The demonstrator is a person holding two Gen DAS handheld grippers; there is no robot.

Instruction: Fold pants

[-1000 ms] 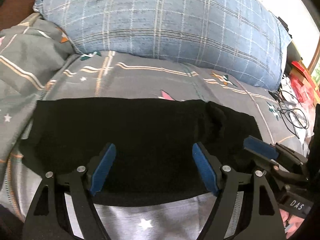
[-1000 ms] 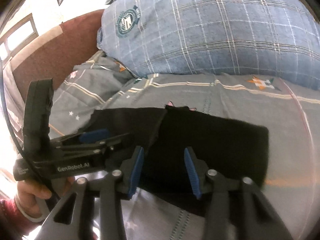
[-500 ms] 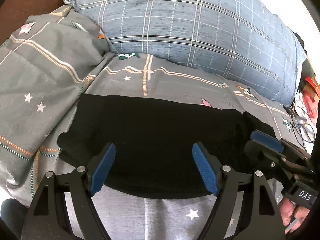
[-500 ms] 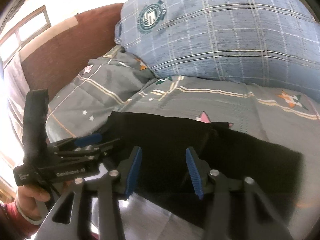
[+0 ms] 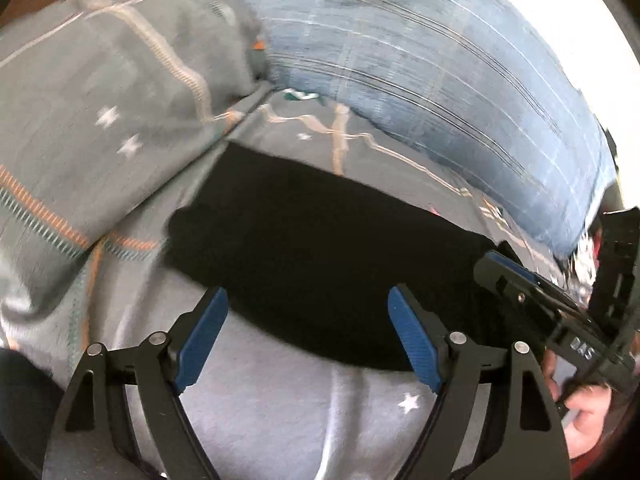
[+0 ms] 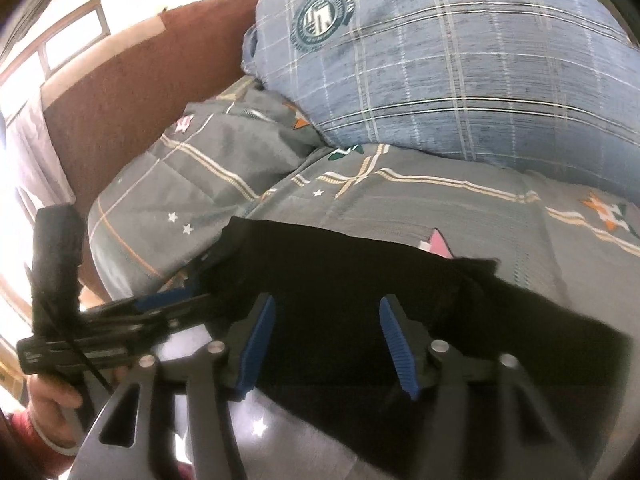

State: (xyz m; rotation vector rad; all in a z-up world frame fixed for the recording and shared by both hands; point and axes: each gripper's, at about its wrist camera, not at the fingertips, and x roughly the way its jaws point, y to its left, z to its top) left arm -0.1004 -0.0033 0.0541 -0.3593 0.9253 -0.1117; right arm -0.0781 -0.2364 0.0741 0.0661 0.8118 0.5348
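Observation:
The black pants point(image 5: 320, 248) lie folded into a long flat band across the grey star-patterned bed cover point(image 5: 280, 408); they also show in the right wrist view point(image 6: 360, 280). My left gripper point(image 5: 308, 332) is open and empty, hovering over the pants' near edge toward their left end. My right gripper point(image 6: 326, 340) is open and empty over the near edge further right. The right gripper appears at the right of the left wrist view point(image 5: 520, 280), and the left gripper at the left of the right wrist view point(image 6: 160, 308).
A large blue plaid pillow point(image 6: 460, 64) lies behind the pants. A bunched grey quilt point(image 5: 100, 120) rises at the left. A brown headboard point(image 6: 132, 100) stands at the far left. Cluttered items point(image 5: 588, 256) sit past the bed's right side.
Both grippers have swung left along the pants and pulled back slightly. The pants lie as before. The left view is now blurred by motion.

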